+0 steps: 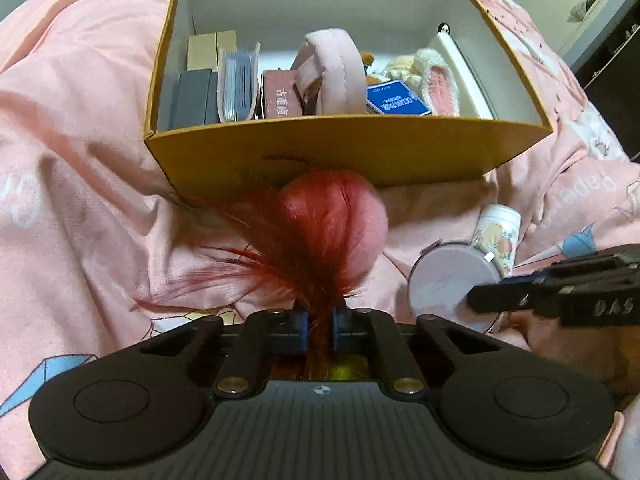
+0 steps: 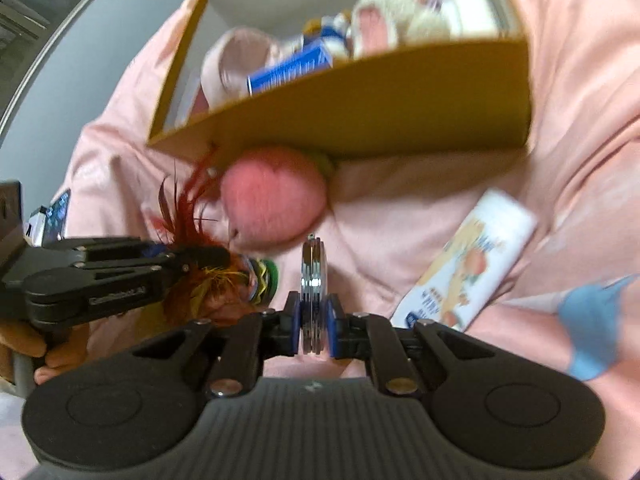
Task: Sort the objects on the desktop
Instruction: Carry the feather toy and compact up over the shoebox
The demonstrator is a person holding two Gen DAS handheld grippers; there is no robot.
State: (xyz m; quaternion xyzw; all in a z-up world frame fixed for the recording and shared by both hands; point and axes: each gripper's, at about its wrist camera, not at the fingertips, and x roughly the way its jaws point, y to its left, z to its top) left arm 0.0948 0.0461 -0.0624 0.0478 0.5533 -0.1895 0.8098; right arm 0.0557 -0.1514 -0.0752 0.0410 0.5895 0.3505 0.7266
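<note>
My left gripper [image 1: 319, 330] is shut on a red feather toy [image 1: 320, 240] with a pink rounded end, held just in front of the yellow cardboard box [image 1: 344, 152]. The toy also shows in the right wrist view [image 2: 272, 200], with the left gripper [image 2: 208, 258] at its feathers. My right gripper [image 2: 314, 330] is shut on a round compact mirror [image 2: 314, 276], held edge-on. In the left wrist view the mirror [image 1: 452, 284] shows as a lilac disc with the right gripper [image 1: 480, 300] on its right edge. A white printed tube [image 2: 472, 268] lies on the pink bedding.
The box [image 2: 360, 112] holds a pink headband [image 1: 340, 72], a blue card pack [image 1: 396, 100], a plush bunny piece [image 1: 436, 80], small boxes [image 1: 280, 96] and a dark case [image 1: 192, 96]. Pink printed bedding [image 1: 80, 160] lies all around. The tube [image 1: 500, 236] lies right of the toy.
</note>
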